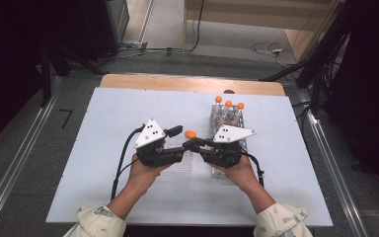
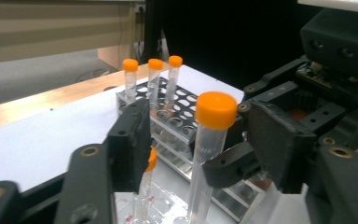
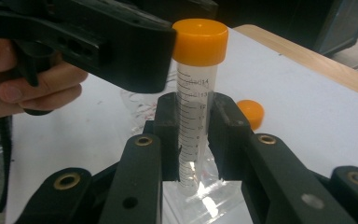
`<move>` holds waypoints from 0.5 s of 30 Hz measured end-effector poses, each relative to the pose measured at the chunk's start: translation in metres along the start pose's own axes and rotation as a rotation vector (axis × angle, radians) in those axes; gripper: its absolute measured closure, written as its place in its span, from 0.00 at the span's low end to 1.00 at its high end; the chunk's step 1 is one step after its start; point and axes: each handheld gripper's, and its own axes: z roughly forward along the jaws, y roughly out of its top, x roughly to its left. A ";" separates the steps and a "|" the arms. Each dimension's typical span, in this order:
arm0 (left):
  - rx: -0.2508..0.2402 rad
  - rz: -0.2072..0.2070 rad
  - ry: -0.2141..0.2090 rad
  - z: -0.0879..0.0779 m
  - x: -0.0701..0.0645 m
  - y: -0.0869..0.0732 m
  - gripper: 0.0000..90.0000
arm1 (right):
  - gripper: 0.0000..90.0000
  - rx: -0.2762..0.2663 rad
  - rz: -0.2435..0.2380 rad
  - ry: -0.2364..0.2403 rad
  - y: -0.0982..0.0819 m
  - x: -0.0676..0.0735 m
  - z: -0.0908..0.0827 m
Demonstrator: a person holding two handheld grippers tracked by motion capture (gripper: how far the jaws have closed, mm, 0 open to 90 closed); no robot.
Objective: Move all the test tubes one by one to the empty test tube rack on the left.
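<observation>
The right gripper [image 3: 193, 135] clamps the tube [image 3: 192, 121] upright. The left gripper [image 2: 200, 140], half open, brackets its orange cap [image 2: 216, 109] untouched; it should close squarely before twisting.

Quick count: five orange-capped tubes all up. Three stand in the far rack [image 2: 177, 116] beyond the jaws, one tube [image 3: 193, 116] is right between the right gripper [image 3: 193, 140] jaws, and one shorter tube [image 2: 145, 186] sits low, just behind the left gripper [image 2: 200, 154] jaw. Two racks: that far rack plus a clear rack [image 3: 200, 198] right under the jaws. Two grippers, two hands, one bench [image 1: 103, 113].
</observation>
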 end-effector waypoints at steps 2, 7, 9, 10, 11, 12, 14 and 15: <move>-0.003 0.006 -0.008 0.000 -0.001 0.000 0.54 | 0.80 -0.001 -0.005 0.007 0.001 0.002 0.001; -0.006 0.015 -0.012 -0.001 -0.003 0.001 0.66 | 0.80 0.003 -0.011 0.019 0.001 0.006 0.004; -0.006 0.017 -0.012 -0.002 -0.002 0.001 0.71 | 0.80 0.001 -0.011 0.019 0.001 0.006 0.004; -0.007 0.020 -0.010 -0.002 -0.002 0.001 0.73 | 0.80 0.000 -0.009 0.020 0.002 0.006 0.004; -0.009 0.024 -0.009 -0.002 -0.002 0.001 0.74 | 0.80 -0.001 -0.009 0.021 0.002 0.006 0.004; -0.009 0.024 -0.009 -0.002 -0.002 0.001 0.76 | 0.80 -0.002 -0.007 0.021 0.002 0.006 0.004; -0.012 0.023 -0.013 -0.002 -0.002 0.001 0.76 | 0.80 -0.004 -0.004 0.024 0.002 0.006 0.004; -0.014 0.022 -0.016 -0.002 -0.002 0.001 0.77 | 0.80 -0.006 -0.004 0.025 0.002 0.006 0.004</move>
